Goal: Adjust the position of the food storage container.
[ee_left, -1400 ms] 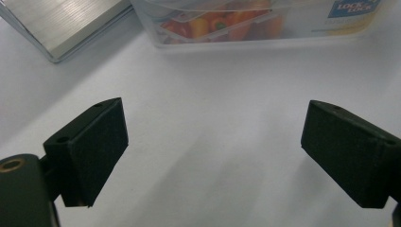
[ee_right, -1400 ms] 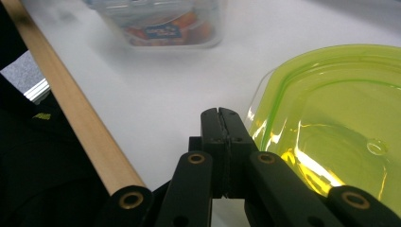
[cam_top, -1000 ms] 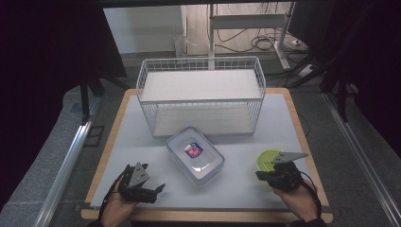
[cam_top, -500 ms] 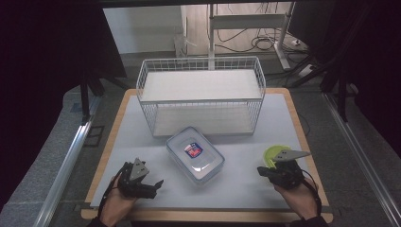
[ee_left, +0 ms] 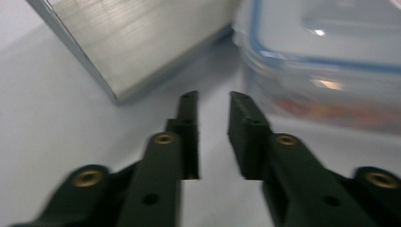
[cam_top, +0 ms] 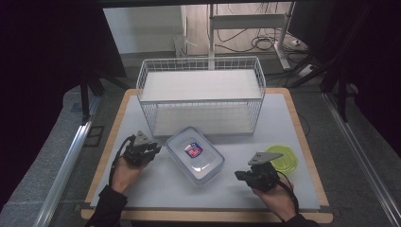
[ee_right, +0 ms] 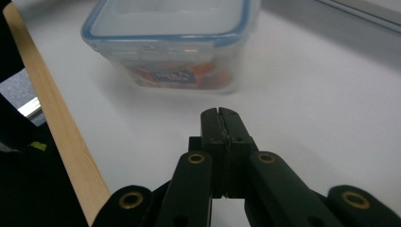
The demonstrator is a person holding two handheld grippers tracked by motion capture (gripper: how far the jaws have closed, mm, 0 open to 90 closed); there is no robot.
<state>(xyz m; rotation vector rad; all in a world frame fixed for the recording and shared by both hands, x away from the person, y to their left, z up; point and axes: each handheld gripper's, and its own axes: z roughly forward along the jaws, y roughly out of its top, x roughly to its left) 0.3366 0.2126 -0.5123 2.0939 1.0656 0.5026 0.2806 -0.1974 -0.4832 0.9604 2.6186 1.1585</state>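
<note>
A clear lidded container (cam_top: 195, 154) with a blue seal and a red-blue label lies on the white table top, in front of the wire basket. My left gripper (cam_top: 153, 150) sits just left of it. In the left gripper view the jaws (ee_left: 213, 101) have just been closing and stand a narrow gap apart, with nothing between them, and the container (ee_left: 331, 56) is just ahead to the right. My right gripper (cam_top: 239, 176) is to the container's right and points at it. In the right gripper view its jaws (ee_right: 221, 113) are pressed together and empty, short of the container (ee_right: 170, 42).
A white wire basket (cam_top: 201, 94) stands at the back middle of the table. A round green lid (cam_top: 283, 158) lies behind my right hand. The table's wooden rim (ee_right: 52, 118) runs along the edges. A pale flat edge (ee_left: 137, 42) lies ahead of my left gripper.
My left hand has moved forward and right, up to the container's left side. My right hand has slid left from the green lid toward the container.
</note>
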